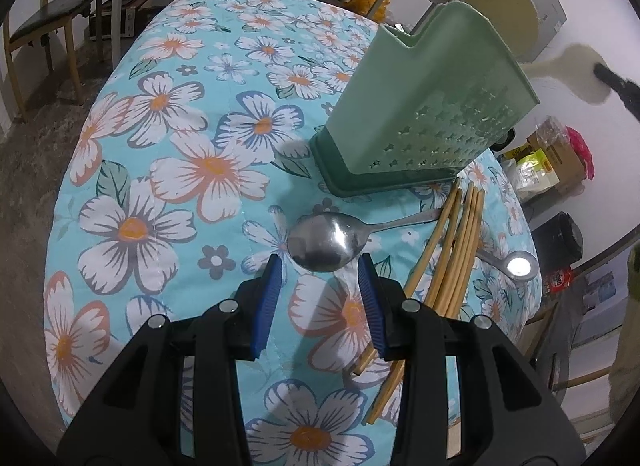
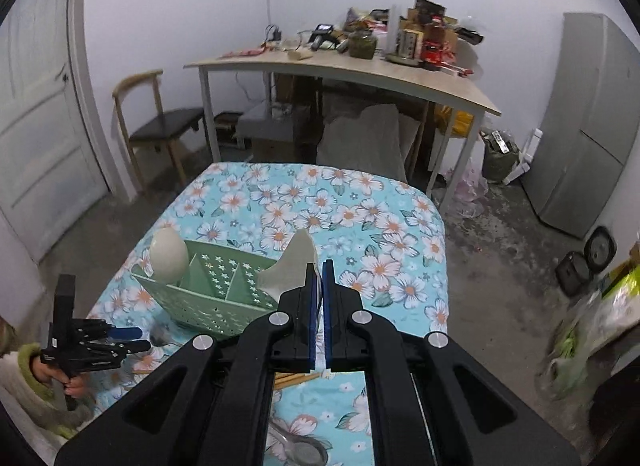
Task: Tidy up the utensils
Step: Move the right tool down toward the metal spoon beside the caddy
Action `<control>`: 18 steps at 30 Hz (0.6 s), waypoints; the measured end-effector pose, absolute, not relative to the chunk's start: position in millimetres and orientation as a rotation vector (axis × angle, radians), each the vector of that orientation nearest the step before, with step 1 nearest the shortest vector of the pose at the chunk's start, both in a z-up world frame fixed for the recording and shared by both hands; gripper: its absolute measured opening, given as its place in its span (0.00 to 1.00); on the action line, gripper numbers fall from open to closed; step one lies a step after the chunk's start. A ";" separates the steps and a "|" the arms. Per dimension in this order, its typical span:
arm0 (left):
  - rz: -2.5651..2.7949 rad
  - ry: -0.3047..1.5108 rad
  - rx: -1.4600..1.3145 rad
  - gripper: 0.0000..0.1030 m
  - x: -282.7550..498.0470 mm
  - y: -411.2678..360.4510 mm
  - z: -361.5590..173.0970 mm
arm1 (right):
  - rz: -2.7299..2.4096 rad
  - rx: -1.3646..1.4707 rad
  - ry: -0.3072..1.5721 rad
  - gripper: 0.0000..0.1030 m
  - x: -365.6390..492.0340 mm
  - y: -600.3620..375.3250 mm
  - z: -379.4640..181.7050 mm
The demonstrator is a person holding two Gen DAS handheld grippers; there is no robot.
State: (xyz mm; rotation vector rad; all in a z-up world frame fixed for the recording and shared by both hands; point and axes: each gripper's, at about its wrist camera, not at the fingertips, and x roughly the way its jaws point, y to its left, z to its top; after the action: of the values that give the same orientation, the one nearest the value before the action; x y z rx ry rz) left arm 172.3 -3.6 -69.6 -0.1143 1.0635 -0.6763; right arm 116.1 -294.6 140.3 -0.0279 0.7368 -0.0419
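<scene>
Pads of the right gripper [image 2: 319, 266] are clenching the handle of a cream ladle-like spoon [image 2: 292, 262], whose bowl is sticking out toward eleven o'clock from the tips, seemingly above the right end of the green utensil caddy [image 2: 208, 290]. Carrying it well probably means keeping the pinch firm and lowering the handle end first into an empty slot, since another cream spoon [image 2: 168, 252] is already standing in the far-left compartment. Meanwhile the left gripper [image 1: 320, 270] is hovering with released jaws, nothing between them, just short of a steel spoon [image 1: 326, 244] lying on the floral tablecloth [image 1: 180, 169] at twelve o'clock. Chopsticks [image 1: 452, 250] and a second steel spoon [image 1: 518, 266] are waiting at two o'clock, beside the caddy.
</scene>
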 end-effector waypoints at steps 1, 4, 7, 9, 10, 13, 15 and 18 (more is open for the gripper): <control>-0.678 1.062 -0.110 0.35 171.8 -4.3 -69.5 | -0.035 -0.034 0.741 0.03 122.2 -291.2 140.8; -0.680 1.063 -0.108 0.36 170.4 -4.4 -70.3 | -0.013 -0.025 0.759 0.04 139.8 -287.2 137.6; -0.680 1.062 -0.110 0.36 169.5 -3.6 -70.6 | 0.009 0.015 0.773 0.06 154.4 -285.1 130.1; -0.681 1.061 -0.109 0.36 169.0 -3.6 -70.6 | 0.026 0.060 0.774 0.09 160.8 -287.5 126.0; -0.681 1.060 -0.107 0.36 168.6 -3.6 -70.4 | 0.040 0.096 0.765 0.14 162.5 -290.2 124.4; -0.684 1.059 -0.105 0.37 167.4 -4.5 -69.7 | 0.071 0.166 0.730 0.24 163.8 -295.7 123.8; -0.692 1.062 -0.110 0.37 167.4 -4.3 -69.6 | 0.080 0.211 0.693 0.25 159.1 -301.4 125.6; -0.710 1.072 -0.142 0.37 168.2 -2.6 -70.0 | 0.090 0.257 0.651 0.27 145.1 -308.7 126.5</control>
State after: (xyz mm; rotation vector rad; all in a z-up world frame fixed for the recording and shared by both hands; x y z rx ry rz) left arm 168.2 -2.6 -70.0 -0.1418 1.0723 -0.7103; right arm 145.1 -308.7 126.5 0.2566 0.6514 0.0901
